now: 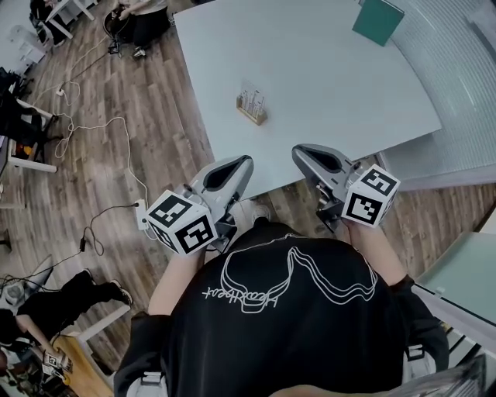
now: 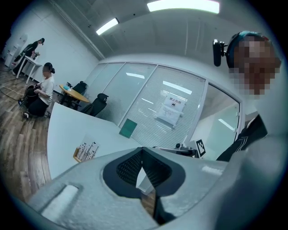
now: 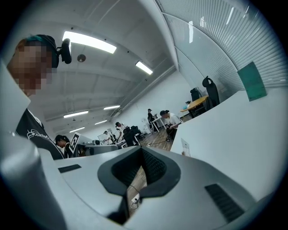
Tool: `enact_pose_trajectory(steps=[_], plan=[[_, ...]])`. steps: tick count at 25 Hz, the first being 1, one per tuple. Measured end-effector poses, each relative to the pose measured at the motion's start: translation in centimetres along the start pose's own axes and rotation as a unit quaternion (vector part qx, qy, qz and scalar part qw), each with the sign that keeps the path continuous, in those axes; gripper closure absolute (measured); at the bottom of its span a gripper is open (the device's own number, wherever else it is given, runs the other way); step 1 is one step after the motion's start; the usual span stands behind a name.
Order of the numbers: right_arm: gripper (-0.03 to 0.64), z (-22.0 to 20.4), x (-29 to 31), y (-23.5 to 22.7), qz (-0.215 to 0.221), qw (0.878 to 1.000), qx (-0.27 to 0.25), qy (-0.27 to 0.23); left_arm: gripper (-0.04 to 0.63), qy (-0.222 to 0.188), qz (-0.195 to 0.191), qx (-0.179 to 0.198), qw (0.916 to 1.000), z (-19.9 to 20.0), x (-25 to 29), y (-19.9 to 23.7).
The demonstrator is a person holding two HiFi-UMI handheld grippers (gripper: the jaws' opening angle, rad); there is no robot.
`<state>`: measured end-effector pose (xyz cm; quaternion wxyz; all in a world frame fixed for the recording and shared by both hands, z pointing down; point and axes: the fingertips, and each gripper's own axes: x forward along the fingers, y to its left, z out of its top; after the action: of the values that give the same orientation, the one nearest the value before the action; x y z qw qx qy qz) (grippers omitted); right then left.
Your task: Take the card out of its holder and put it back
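A small wooden card holder (image 1: 252, 115) stands near the middle of the white table (image 1: 333, 77), with an upright card (image 1: 251, 99) in it. The holder also shows in the left gripper view (image 2: 84, 152), and the card shows edge-on in the right gripper view (image 3: 185, 147). Both grippers hover short of the table's near edge, apart from the holder. My left gripper (image 1: 246, 161) is shut and empty, its jaw tips meeting (image 2: 142, 150). My right gripper (image 1: 297, 150) is also shut and holds nothing (image 3: 141, 150).
A green book (image 1: 378, 19) lies at the table's far right corner. Cables and a power strip (image 1: 142, 214) run over the wooden floor at left. A glass partition with blinds (image 1: 457, 85) borders the table on the right. Seated people (image 2: 42, 90) work at desks beyond.
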<state>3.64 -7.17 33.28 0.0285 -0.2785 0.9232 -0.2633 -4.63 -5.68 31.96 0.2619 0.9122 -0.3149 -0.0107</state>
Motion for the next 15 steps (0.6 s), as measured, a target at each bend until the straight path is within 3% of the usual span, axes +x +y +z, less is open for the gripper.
enact_pose_trajectory(steps=[15], plan=[[0.607,1.4,6.5,-7.3,-0.034,0.999,0.006,0.015,0.583,0.035,0.001,-0.015,0.9993,2.1,4.3,9.2]])
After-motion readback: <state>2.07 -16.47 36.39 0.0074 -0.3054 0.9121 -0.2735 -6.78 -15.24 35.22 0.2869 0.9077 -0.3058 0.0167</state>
